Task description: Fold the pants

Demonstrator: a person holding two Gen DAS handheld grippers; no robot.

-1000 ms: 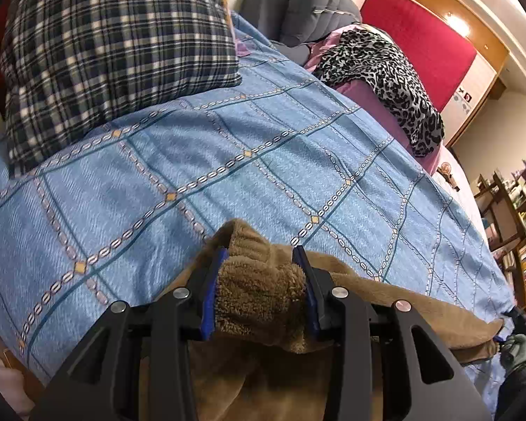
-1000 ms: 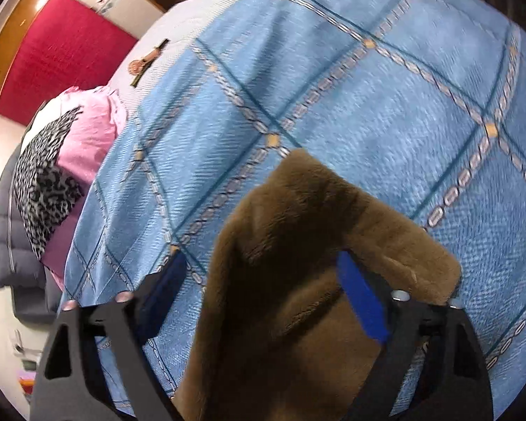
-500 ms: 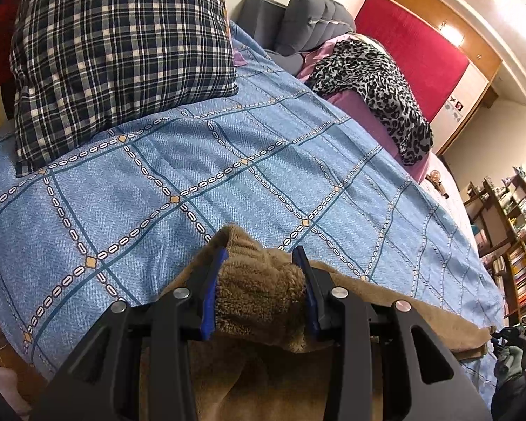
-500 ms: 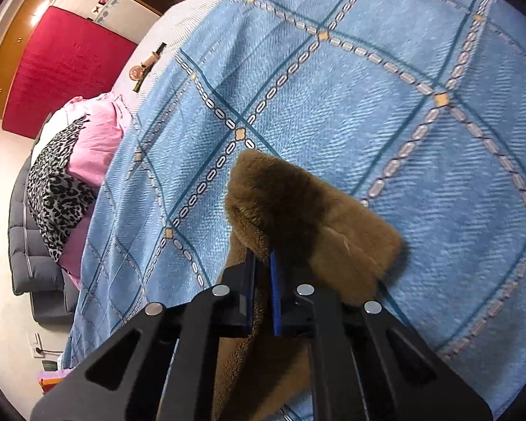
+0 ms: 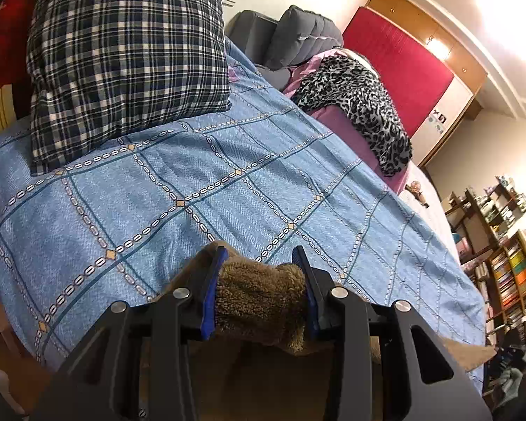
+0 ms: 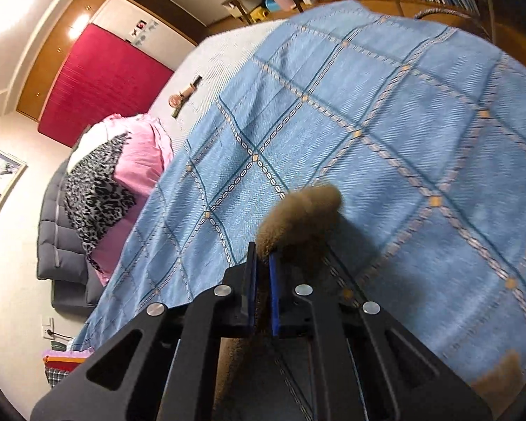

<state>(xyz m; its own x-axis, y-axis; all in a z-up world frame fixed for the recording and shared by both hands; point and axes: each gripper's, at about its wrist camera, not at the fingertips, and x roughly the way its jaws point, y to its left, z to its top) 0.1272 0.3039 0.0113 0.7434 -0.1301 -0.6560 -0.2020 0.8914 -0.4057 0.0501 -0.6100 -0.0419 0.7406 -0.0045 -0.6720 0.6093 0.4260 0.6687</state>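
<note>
The brown fleece pants (image 5: 259, 301) lie near the front edge of a bed with a blue patterned cover (image 5: 228, 182). My left gripper (image 5: 259, 263) is shut on a thick bunch of the pants' fabric, lifted a little above the cover. My right gripper (image 6: 263, 259) is shut on another end of the pants (image 6: 298, 217), which sticks up beyond the fingertips and hangs below, raised above the cover (image 6: 385, 140). A further bit of brown fabric (image 6: 501, 375) shows at the lower right of the right wrist view.
A plaid pillow (image 5: 122, 56) sits at the bed's far left. A leopard-print cloth (image 5: 361, 105) on pink bedding lies behind, also in the right wrist view (image 6: 94, 193). A grey sofa (image 5: 298, 38), a red panel (image 5: 396, 66) and bookshelves (image 5: 508, 256) stand around. A small object (image 6: 182, 98) lies on the white sheet.
My right gripper closed on the pants' end and lifted it up and back from the cover. My left gripper kept its hold and rose slightly.
</note>
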